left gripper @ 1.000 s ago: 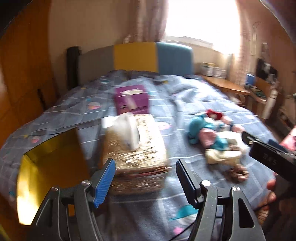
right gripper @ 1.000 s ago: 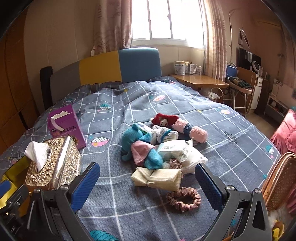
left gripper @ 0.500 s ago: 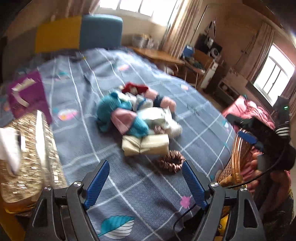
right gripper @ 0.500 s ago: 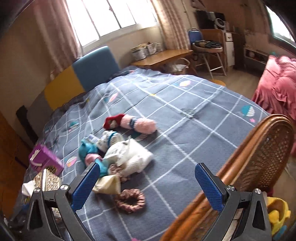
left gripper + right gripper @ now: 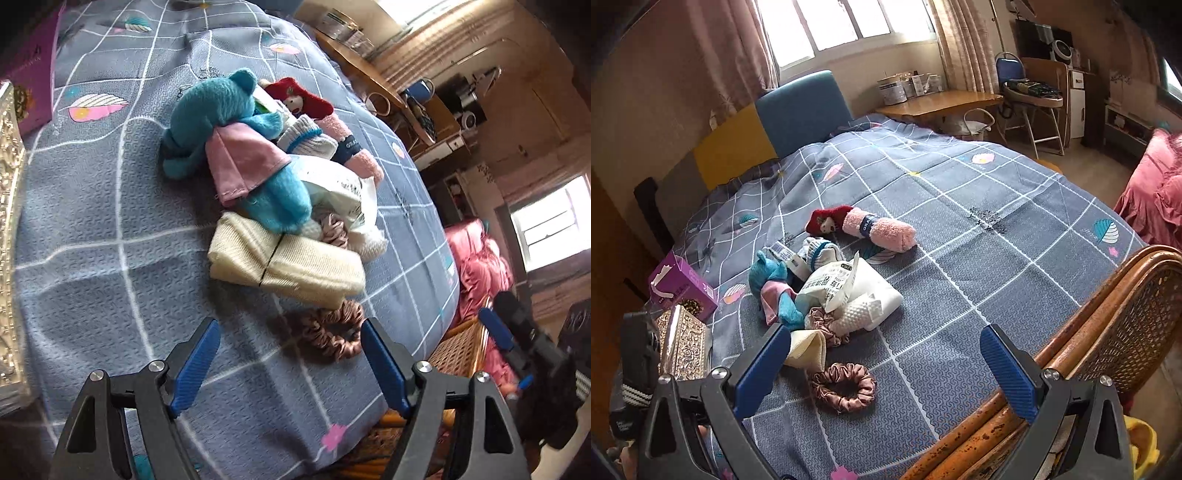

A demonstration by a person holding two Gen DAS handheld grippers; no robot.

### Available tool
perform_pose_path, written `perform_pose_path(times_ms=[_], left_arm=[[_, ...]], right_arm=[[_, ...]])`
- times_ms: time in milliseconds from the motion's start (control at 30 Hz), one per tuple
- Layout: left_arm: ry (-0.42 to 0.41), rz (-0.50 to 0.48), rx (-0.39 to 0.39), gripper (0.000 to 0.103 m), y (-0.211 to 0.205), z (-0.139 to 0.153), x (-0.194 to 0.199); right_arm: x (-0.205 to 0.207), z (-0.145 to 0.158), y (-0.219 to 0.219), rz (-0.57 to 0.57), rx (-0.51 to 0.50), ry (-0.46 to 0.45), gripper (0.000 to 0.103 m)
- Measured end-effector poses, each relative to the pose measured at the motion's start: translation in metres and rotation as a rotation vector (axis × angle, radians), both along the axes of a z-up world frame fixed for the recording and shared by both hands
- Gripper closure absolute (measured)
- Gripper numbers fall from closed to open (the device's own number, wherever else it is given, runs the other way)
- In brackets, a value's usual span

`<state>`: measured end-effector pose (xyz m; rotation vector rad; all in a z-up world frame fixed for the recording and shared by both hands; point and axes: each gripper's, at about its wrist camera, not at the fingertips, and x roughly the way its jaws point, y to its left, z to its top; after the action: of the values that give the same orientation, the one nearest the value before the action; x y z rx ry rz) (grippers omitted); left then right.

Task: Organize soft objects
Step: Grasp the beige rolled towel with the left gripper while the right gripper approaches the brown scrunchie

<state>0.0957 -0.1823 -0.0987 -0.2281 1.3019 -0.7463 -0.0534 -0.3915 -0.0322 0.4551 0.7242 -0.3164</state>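
Observation:
A pile of soft things lies on the grey checked bedspread (image 5: 92,258): a teal plush bear (image 5: 221,110), a pink cloth (image 5: 243,158), a folded cream cloth (image 5: 288,258), a white packet (image 5: 332,184) and a rolled pink towel (image 5: 882,229). A brown satin scrunchie (image 5: 328,336) lies alone in front of the pile. My left gripper (image 5: 290,328) points down at it with its jaws wide and closing; the scrunchie lies on the bed just beyond the tips, untouched. My right gripper (image 5: 884,332) hangs open over the bed edge, with the scrunchie (image 5: 844,386) below it.
A wicker basket (image 5: 1108,332) stands against the bed's near right edge. A gold tissue box (image 5: 683,343) and a purple box (image 5: 683,284) sit left of the pile. A wooden desk (image 5: 942,99) and a chair stand beyond the bed.
The left view swung from the gold tissue box to the pile and dipped close to the scrunchie. The right view turned rightward, bringing the wicker basket into sight.

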Motion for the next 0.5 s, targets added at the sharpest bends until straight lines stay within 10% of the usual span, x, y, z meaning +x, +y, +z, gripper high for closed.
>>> perform_pose_path(times_ms=[500], left_arm=[[-0.185,-0.028,0.157,0.023,0.022,0.020,-0.018]], right_arm=[[0.097,-0.029,0.008,0.213,0.471,0.137,0.000]])
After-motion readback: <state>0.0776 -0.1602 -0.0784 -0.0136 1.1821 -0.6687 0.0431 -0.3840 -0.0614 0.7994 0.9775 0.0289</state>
